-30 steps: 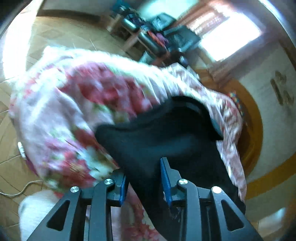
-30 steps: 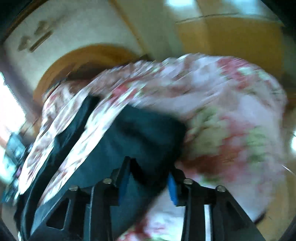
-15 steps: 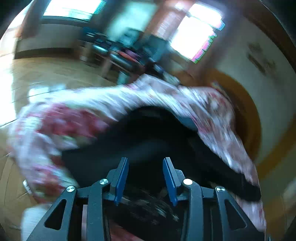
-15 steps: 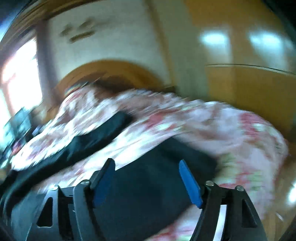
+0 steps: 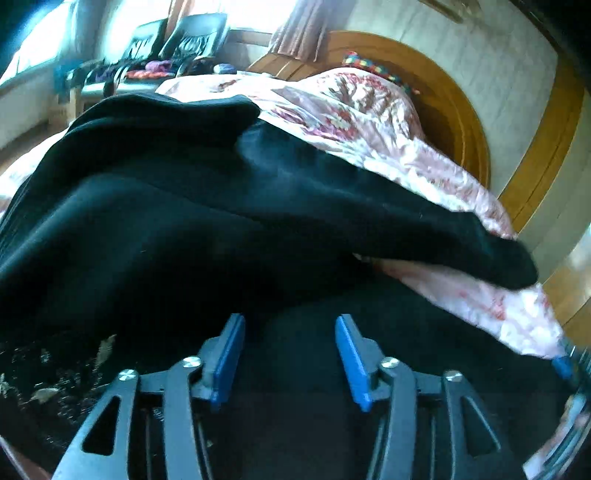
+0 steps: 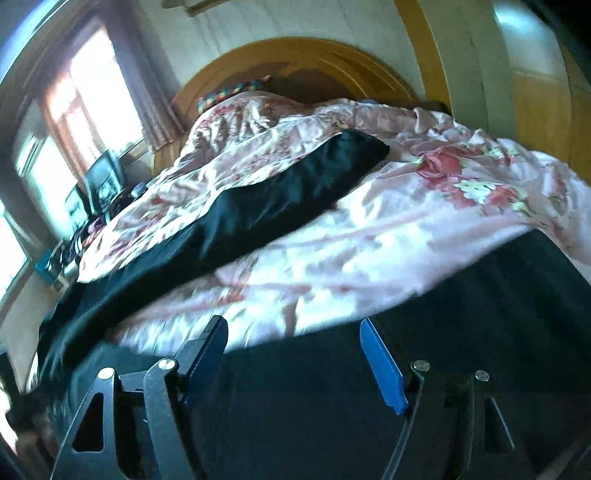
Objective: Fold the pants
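Spread across the bed, black pants over a pink floral quilt, filling most of the left wrist view. Wide waist end near both cameras, legs running away toward the curved wooden headboard. Long axis roughly foot to head of the bed, slanting in each view. One leg seen from the right wrist as a long dark band climbing from lower left to upper right, its cuff end lying flat on the quilt short of the headboard. Between that leg and the near dark cloth, a broad strip of bare quilt. From the left wrist, a leg tapering to the right, its tip drooping over the quilt's edge. Left tongs with jaws opening, blue pads well apart, dark cloth lying beneath and behind the gap, no pad pressing on it. Right tongs spread wide, pads clear of the fabric, near edge of the pants showing below them. Beyond the bed on the window side, a cluttered bench with dark chairs, blurred. Bright window with curtains beside the headboard.
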Demonstrator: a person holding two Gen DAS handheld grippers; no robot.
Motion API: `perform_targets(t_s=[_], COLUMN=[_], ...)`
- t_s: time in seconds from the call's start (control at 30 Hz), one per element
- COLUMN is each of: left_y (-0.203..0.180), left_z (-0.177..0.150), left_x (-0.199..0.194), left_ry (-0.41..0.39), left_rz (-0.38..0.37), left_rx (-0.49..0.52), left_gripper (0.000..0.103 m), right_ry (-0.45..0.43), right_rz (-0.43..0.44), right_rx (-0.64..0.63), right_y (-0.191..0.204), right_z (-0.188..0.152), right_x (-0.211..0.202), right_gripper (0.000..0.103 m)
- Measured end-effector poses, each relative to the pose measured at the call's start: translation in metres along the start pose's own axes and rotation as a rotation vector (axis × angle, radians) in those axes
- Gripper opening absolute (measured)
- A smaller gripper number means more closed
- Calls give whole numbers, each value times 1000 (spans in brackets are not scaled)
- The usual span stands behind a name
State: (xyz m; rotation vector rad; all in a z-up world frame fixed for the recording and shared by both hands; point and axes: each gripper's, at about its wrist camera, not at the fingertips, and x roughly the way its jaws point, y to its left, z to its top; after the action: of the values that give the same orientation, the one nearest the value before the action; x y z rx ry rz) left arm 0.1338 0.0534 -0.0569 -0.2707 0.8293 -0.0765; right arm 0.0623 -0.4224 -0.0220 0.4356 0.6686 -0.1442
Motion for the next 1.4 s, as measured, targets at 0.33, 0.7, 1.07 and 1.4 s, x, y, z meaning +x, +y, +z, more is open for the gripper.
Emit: perform_targets(t_s=[0.33,0.7,1.07,1.4], left_y=[-10,51,90,103], left_z=[-21,59,106,132], left_x=[7,-11,15,50], left_ry=[-37,-126,-144,-108], left_rz=[32,-233,-189,-142], left_rx=[100,-349,-609,-725], left_gripper=[69,69,76,76], right_ry=[46,17,10,38], right_rz=[-45,-12,-27,-44], right_rx=[147,308,43,-185], right_y=[-32,-27,63,112], right_z=[88,96,25,-15], right_x=[90,105,93,106], right_gripper=[74,74,74,79])
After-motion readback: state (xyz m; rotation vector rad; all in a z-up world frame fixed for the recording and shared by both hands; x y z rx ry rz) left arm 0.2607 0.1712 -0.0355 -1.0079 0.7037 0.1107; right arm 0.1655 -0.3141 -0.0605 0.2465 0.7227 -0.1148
